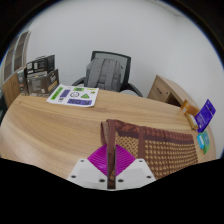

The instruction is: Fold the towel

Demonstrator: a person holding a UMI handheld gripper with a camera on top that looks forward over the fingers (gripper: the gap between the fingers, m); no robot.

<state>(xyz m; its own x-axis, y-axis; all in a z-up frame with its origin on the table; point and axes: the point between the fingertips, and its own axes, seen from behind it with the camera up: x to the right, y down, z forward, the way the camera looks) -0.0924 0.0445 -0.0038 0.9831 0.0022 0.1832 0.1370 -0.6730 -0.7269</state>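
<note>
A brown patterned towel lies on the wooden table, ahead and to the right of my fingers. One corner and edge of it is lifted and runs down between my purple pads. My gripper is shut on this towel edge, the two pads pressed together with the cloth pinched between them. The rest of the towel spreads flat toward the right.
A black mesh office chair stands behind the table. A white-green printed sheet and a boxed item lie at the far left. A purple box and a wooden cabinet stand at the right.
</note>
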